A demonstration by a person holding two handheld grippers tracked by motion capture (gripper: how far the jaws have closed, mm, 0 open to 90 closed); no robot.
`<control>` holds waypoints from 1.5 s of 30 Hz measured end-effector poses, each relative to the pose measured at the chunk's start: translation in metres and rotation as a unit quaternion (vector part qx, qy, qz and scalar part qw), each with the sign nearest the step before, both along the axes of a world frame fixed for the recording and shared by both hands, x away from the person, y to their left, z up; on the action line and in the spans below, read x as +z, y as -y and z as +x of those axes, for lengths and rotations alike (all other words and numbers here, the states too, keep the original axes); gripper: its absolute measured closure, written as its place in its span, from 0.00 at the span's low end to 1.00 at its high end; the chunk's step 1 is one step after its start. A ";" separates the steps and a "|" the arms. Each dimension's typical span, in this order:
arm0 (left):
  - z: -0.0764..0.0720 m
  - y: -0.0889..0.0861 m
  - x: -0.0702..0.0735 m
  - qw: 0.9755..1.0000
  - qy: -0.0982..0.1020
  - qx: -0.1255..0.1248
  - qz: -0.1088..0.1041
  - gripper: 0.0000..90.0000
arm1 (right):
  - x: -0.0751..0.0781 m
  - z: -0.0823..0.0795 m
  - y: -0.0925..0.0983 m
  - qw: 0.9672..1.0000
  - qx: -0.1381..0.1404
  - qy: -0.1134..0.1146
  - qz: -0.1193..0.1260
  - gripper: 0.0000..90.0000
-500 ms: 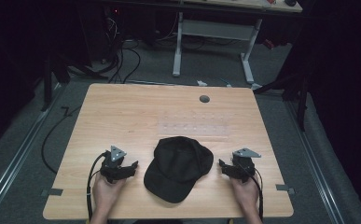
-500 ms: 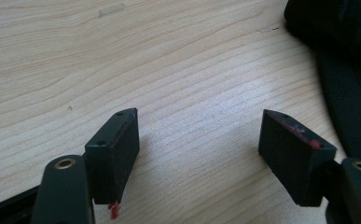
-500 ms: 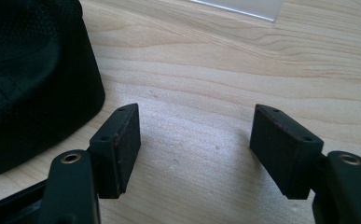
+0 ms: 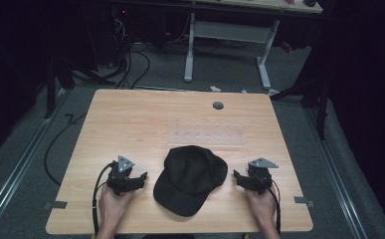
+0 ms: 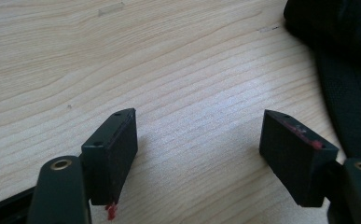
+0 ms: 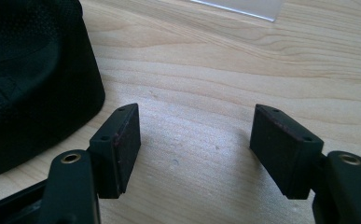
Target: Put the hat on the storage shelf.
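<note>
Overhead light brightens the table while the surrounding room stays dark; both gripper views are sharp.

Both tongs wide apart, empty

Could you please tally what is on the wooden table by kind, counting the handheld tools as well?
Black caps: 1 (cap)
Tools, both open: 2 (left tool, right tool)
Clear sheets: 1 (clear sheet)
Total: 4
</note>
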State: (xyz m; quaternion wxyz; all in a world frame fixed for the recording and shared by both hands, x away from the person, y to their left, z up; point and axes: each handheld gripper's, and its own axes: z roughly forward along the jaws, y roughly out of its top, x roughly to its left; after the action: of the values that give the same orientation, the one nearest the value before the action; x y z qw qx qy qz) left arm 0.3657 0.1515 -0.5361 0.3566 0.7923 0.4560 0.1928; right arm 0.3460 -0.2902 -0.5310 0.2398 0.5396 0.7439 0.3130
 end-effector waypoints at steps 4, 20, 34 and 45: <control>0.000 0.000 0.000 1.000 0.000 0.000 0.000 0.31 | 0.000 0.000 0.000 1.000 -0.001 0.000 0.001 0.37; 0.000 0.000 0.000 1.000 0.000 0.000 0.000 0.30 | 0.000 -0.001 0.000 1.000 -0.010 0.001 0.002 0.41; 0.000 0.000 0.000 1.000 0.000 0.000 0.000 0.30 | 0.007 -0.013 0.004 0.999 -0.015 0.017 0.027 0.43; 0.000 0.000 0.000 1.000 0.000 0.000 0.000 0.30 | 0.018 -0.031 0.003 0.997 0.005 0.028 0.070 0.40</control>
State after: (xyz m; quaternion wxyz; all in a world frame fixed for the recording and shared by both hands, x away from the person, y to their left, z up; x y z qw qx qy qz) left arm 0.3658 0.1514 -0.5362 0.3568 0.7924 0.4558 0.1924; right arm 0.3154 -0.2930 -0.5128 0.2210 0.5425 0.7156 0.3805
